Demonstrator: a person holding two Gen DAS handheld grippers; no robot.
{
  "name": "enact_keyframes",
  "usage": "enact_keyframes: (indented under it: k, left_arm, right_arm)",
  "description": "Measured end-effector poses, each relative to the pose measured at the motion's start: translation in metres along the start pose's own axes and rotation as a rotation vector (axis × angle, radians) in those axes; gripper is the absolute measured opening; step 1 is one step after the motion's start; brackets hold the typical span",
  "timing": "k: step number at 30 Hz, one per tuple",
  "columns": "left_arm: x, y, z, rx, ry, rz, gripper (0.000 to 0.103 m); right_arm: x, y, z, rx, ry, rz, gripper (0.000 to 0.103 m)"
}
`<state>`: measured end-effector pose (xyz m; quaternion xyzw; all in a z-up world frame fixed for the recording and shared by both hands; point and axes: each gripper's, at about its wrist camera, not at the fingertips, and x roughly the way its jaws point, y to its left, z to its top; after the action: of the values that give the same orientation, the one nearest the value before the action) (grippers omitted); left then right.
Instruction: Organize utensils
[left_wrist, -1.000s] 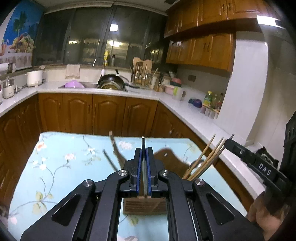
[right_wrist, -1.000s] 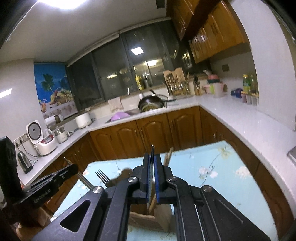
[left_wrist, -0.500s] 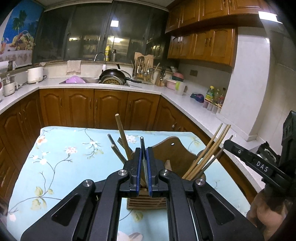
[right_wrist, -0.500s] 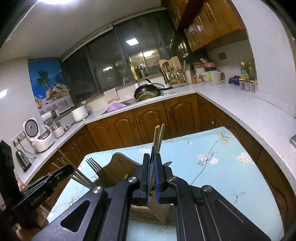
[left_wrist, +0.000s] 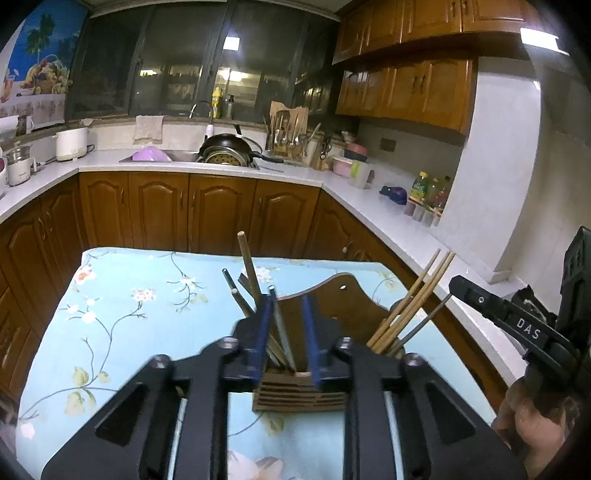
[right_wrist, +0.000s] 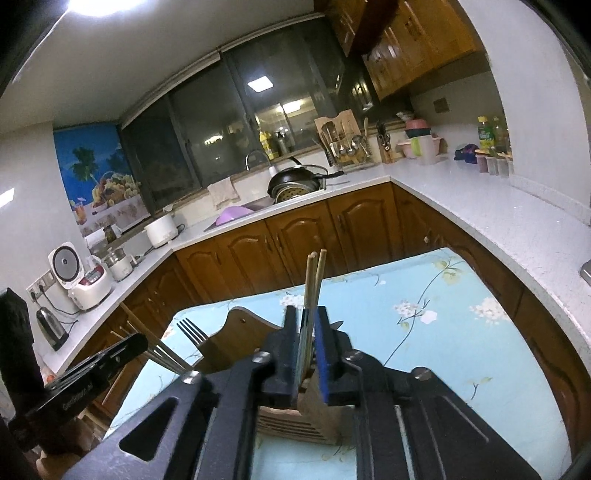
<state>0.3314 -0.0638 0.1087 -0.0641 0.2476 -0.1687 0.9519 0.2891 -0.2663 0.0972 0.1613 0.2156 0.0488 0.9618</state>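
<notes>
Both hand-held grippers parted, left (left_wrist: 288, 332) wide, right (right_wrist: 308, 343) a little, holding nothing; could bump sticks (right_wrist: 314, 280) at 12 o'clock, tipping wooden holder (left_wrist: 299, 395).

right hand-held gripper (right_wrist: 309, 343) | jaws slightly apart | 2 chopsticks (right_wrist: 314, 280) between | wooden holder (right_wrist: 236, 339)

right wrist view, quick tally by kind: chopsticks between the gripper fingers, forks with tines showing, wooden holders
pale bamboo chopsticks standing between the fingers of the right gripper: 2
silver metal fork, tines up: 1
brown wooden utensil holder: 1
total: 4
</notes>
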Motion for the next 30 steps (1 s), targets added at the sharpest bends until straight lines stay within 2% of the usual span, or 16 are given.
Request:
enact_keyframes:
  k: [1,6,8,10,15,19,26,30]
  left_arm:
    - [-0.003,-0.001,0.000,0.000,-0.005,0.001,0.025]
    - [-0.024,0.001,-0.006,-0.018,-0.026,-0.001,0.038]
    - [-0.034,0.004,-0.013,-0.033,-0.035,0.006,0.052]
    - [-0.043,0.007,-0.025,-0.043,-0.036,0.023,0.061]
    - [-0.057,0.020,-0.059,-0.083,0.011,0.056,0.070]
    - [-0.072,0.030,-0.090,-0.118,0.042,0.093,0.077]
    - [-0.093,0.045,-0.133,-0.188,0.075,0.118,0.077]
    - [-0.104,0.047,-0.150,-0.193,0.085,0.130,0.077]
  right_arm:
    - [-0.002,0.000,0.000,0.003,-0.004,0.002,0.030]
    - [-0.021,-0.001,0.001,0.025,-0.042,0.012,0.051]
    - [-0.030,-0.002,-0.001,0.033,-0.057,0.017,0.059]
    - [-0.039,-0.004,-0.007,0.046,-0.069,0.019,0.073]
    - [-0.054,-0.007,-0.035,0.072,-0.063,0.032,0.086]
    - [-0.064,-0.005,-0.065,0.059,-0.034,0.028,0.088]
    - [-0.082,0.001,-0.114,0.027,0.007,0.011,0.090]
    - [-0.090,0.003,-0.136,0.011,0.026,0.008,0.091]
